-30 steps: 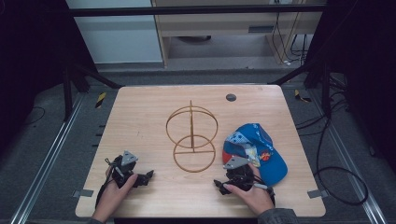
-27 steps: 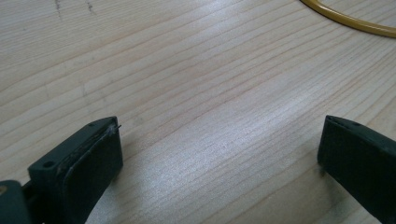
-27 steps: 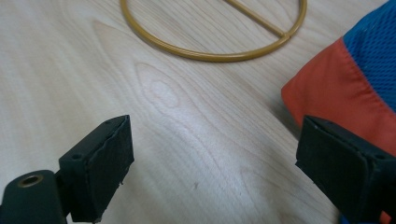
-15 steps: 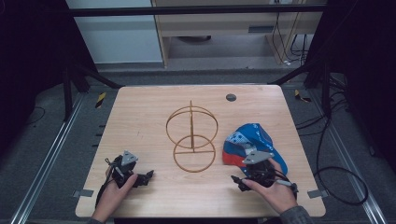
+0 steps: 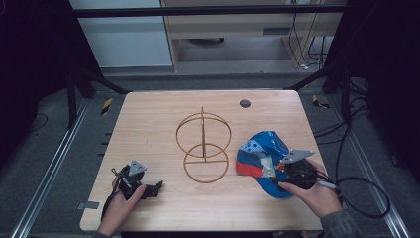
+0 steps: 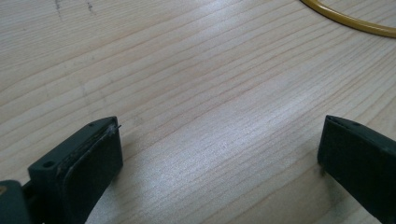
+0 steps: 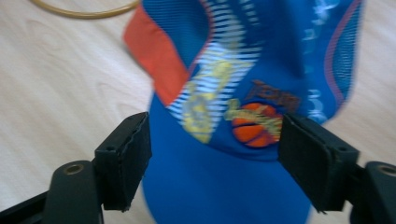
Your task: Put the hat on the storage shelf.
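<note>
The wooden table (image 5: 148, 124) is seen under everything. A wire stand (image 5: 203, 146) is left of the right gripper (image 7: 212, 161). Between its wide-open jaws, ungripped, lies the blue cap (image 7: 261, 70): soft, light, best pinched by its stiff brim. The left gripper (image 6: 219, 154) is open and empty.

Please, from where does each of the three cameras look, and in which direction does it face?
High view: above the person's side, facing forward and down on the pale wooden table; both hands, left gripper and right gripper show.
Left gripper view: rides the left gripper, looking along open jaws at bare wood.
Right gripper view: rides the right gripper, facing the blue-and-orange fabric cap between open jaws.
Shared: the gold wire hoop stand shows in all three.
</note>
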`<state>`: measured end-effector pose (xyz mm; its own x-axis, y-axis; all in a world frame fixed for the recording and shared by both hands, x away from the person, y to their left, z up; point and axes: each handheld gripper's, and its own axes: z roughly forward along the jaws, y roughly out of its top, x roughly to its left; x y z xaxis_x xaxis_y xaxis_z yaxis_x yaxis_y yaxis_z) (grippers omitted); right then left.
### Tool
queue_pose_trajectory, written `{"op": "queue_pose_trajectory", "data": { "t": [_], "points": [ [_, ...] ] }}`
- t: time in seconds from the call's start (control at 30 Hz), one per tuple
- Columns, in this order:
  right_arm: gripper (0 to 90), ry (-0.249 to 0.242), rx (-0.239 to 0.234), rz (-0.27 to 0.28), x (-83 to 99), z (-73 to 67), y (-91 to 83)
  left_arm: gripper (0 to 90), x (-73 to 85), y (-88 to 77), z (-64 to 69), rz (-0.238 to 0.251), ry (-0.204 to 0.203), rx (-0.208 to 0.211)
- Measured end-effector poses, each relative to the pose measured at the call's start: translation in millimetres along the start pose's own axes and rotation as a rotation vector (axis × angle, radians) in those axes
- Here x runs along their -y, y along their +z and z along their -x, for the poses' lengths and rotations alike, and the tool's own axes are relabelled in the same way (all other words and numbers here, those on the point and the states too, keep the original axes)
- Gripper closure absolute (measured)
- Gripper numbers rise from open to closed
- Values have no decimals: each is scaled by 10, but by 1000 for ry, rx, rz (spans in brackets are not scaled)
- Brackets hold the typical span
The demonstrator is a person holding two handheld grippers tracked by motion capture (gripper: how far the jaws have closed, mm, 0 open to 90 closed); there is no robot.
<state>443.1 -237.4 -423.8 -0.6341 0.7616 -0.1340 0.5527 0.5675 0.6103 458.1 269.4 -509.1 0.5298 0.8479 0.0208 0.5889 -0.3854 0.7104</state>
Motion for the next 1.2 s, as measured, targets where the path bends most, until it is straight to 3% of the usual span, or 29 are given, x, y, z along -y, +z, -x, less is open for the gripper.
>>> {"op": "queue_pose_trajectory", "data": {
  "t": [0.23, 0.37, 0.87, 0.97, 1.0, 1.03, 1.2],
  "points": [
    [356, 38, 7, -44, -182, 272, 1, 0, 0, 0, 0, 0, 0, 0],
    [393, 94, -27, -71, -310, 417, 97, 0, 0, 0, 0, 0, 0, 0],
    [543, 100, -88, -136, -455, 483, 352, 0, 0, 0, 0, 0, 0, 0],
    [608, 99, -94, -144, -458, 492, 377, 0, 0, 0, 0, 0, 0, 0],
    [676, 99, -98, -153, -457, 496, 383, 0, 0, 0, 0, 0, 0, 0],
    [676, 99, -98, -153, -457, 496, 383, 0, 0, 0, 0, 0, 0, 0],
    [879, 93, -127, -156, -454, 507, 389, 0, 0, 0, 0, 0, 0, 0]
  ]
}}
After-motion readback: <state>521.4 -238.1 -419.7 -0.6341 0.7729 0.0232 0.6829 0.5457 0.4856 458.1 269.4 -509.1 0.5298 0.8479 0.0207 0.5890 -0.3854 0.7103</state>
